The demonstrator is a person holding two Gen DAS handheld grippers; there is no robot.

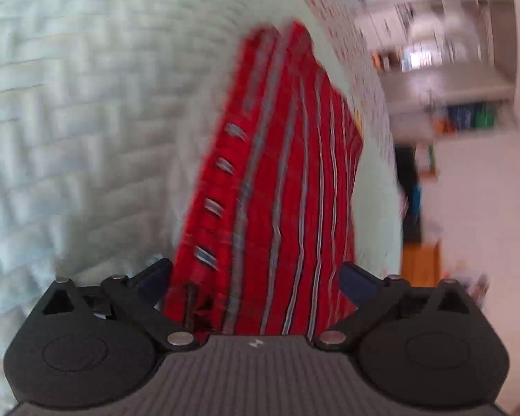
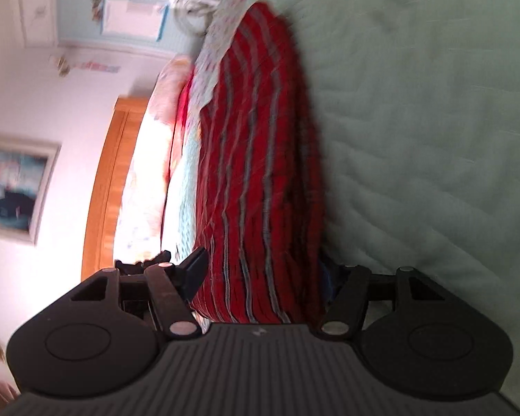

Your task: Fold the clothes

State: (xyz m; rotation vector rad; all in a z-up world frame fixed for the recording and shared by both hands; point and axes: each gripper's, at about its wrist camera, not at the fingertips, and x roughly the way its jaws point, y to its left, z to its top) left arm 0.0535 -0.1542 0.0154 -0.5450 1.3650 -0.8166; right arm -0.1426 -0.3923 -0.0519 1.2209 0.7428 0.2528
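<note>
Red striped cloth, a garment (image 1: 277, 187) with thin grey-blue and white lines, is running forward from between the fingers of the left gripper (image 1: 256, 277) out over a pale quilted bedspread (image 1: 69, 121). The two dark fingers of this gripper are standing on either side of a thick bunch of the fabric, and the fabric is filling the gap between them; the gripper is pinching the garment. Short striped marks are showing in a row along the garment's left edge.

In the right wrist view the same garment (image 2: 260, 173) is lying as a long folded band on the bedspread (image 2: 433, 121). The right gripper (image 2: 263, 277) is likewise clamping the near end of the cloth between its fingers. A wooden headboard (image 2: 104, 190), pillows (image 2: 149, 173) and a framed picture (image 2: 14, 187) are appearing at the left, all blurred by motion.
</note>
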